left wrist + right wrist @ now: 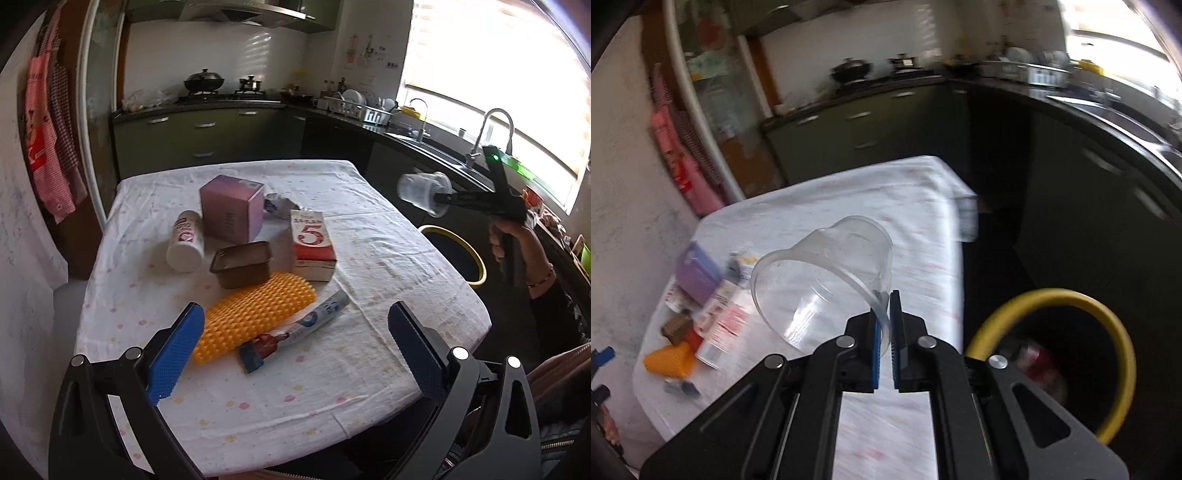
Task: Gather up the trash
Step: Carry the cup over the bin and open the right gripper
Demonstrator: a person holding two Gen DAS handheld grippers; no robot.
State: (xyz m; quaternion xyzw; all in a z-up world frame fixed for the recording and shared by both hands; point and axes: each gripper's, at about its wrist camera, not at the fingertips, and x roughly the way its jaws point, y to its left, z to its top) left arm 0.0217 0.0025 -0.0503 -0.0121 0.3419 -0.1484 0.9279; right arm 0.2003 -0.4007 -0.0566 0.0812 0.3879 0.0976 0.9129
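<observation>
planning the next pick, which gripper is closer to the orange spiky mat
Left. The left gripper hangs open right over the orange spiky mat; the right gripper is off beyond the table edge, holding a clear cup.

Our open left claw (295, 350) hovers over bench (369, 376) clutter; our right claw (441, 197) grips a clear cup (421, 192) above the bin (476, 254).

Clear cup (827, 280) tipped sideways, rim pinched in right claw (885, 332), held near yellow-rimmed bin (1123, 354). Carton (313, 243), bottle (185, 240), purple box (232, 206), brown tub (242, 264), orange mat (255, 314), tube (295, 332) clustered on surface (388, 258).
</observation>
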